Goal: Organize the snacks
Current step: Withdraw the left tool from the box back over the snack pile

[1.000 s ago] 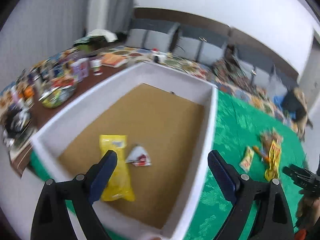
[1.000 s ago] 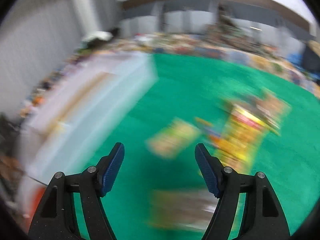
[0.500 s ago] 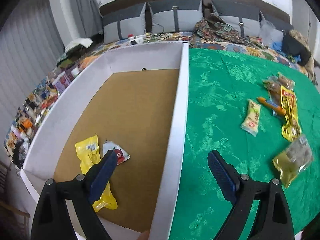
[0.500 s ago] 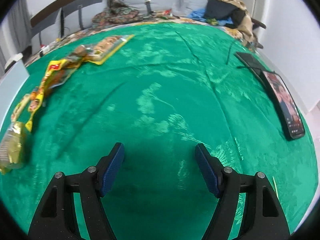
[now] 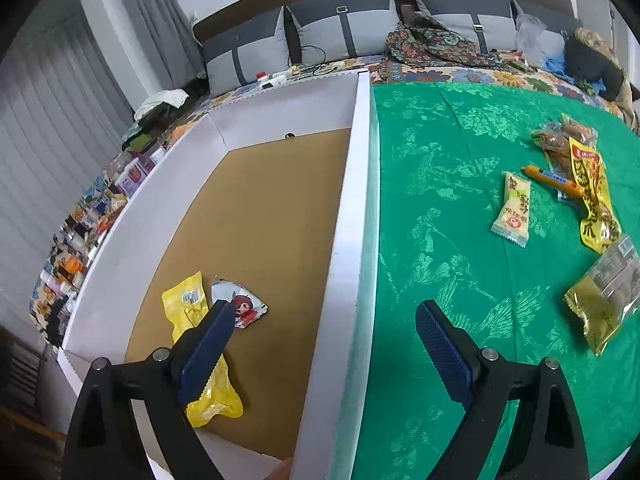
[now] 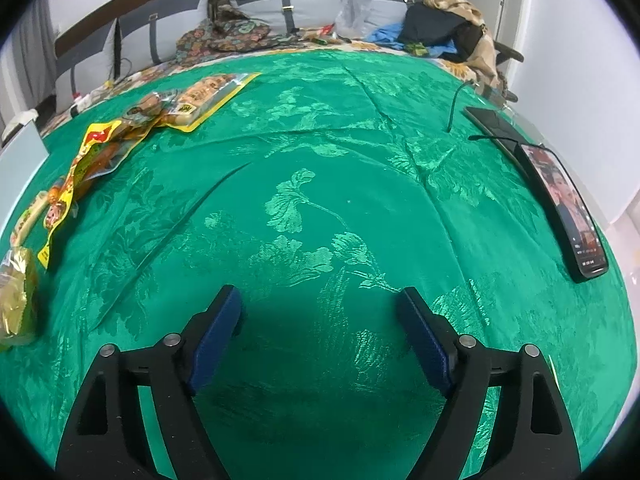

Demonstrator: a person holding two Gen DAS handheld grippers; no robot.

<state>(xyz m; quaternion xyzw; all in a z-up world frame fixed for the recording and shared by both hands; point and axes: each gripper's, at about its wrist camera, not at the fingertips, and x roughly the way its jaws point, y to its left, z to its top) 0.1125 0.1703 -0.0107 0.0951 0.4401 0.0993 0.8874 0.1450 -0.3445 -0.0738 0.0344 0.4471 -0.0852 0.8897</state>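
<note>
Left gripper point(image 5: 322, 322) wide, empty, now straddling white box point(image 5: 352, 216) wall; right gripper point(image 6: 320, 312) just widened, empty; yellow packet point(image 5: 198, 344), lower left, lies lengthwise

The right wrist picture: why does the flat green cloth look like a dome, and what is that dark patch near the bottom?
Right wrist view: the fisheye lens bulges the green patterned tablecloth; the dark patch between the open right gripper fingers looks like its own shadow. Left wrist view: the white cardboard box wall bows likewise; both are sharp.
</note>
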